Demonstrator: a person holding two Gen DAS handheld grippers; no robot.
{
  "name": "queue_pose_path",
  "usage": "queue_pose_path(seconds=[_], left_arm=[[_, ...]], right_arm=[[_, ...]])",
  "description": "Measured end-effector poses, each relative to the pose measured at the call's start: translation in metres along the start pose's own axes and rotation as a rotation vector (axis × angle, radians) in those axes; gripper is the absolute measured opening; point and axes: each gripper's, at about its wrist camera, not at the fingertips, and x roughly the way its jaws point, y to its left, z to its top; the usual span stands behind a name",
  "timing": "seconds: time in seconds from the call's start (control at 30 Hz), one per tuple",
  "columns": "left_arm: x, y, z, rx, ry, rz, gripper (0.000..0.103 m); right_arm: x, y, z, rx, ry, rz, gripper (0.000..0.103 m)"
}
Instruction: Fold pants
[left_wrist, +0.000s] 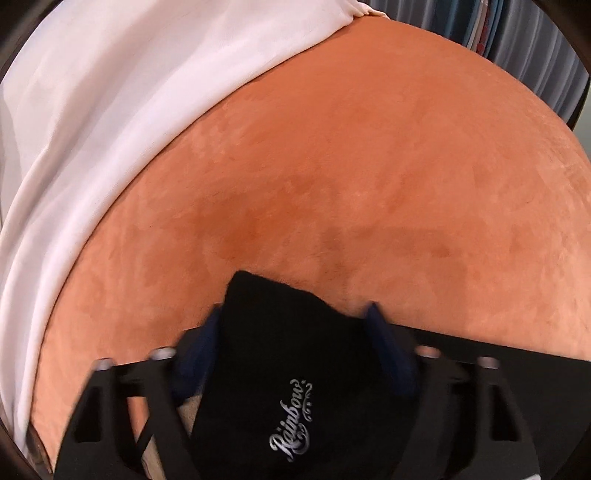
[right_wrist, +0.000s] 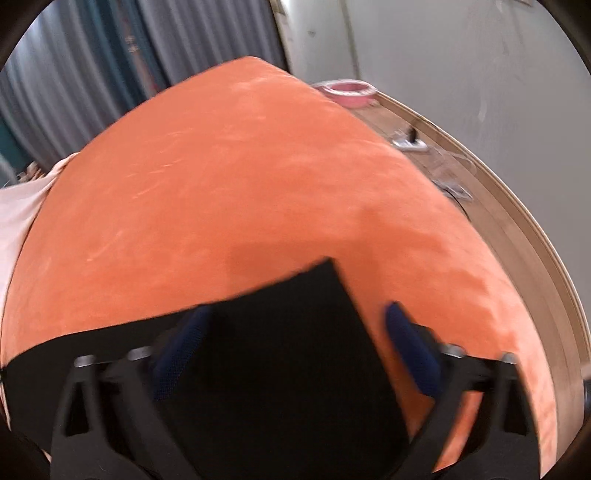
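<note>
we hold black pants (left_wrist: 280, 354) between wide-spread fingers of left gripper (left_wrist: 295, 321) and right gripper (right_wrist: 299, 317), grip unclear; mid-fold over orange worktop (left_wrist: 369, 166); next: lay edge flat.

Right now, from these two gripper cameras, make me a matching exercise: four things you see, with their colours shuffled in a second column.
Things:
1. pants
2. bed cover
3. sheet
4. bowl

Colours:
A. pink
B. black
C. orange
D. white

Pairs: 1-B, 2-C, 3-D, 4-A
</note>
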Motion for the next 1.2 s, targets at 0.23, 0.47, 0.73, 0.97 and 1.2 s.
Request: queue_pose_path(seconds=[0.23,0.47,0.73,0.97,1.2], left_arm=[[-0.056,0.010,-0.011,0.020,-0.091,-0.073,0.013],[-0.190,0.064,-0.075,0.060,-0.303,-0.280,0.011],[-0.216,0.156,-0.197,0.085,-0.266,-0.271,0.011],[-0.128,0.177,-0.267,0.078,-0.089,-0.167,0.016],[-0.167,0.190,-0.277,0.064,-0.143,-0.167,0.036]], right_arm=[[-0.042,0.023,0.004,-0.062,-0.061,0.092,0.011],[-0.203,0.022,-0.035,-0.237,-0.332,0.227,0.011],[-0.268,-0.044,-0.146,-0.343,-0.281,0.209,0.012],[-0.201,-0.084,-0.234,-0.334,-0.053,0.111,0.033],[-0.275,-0.132,-0.246,-0.121,-0.204,0.182,0.070]])
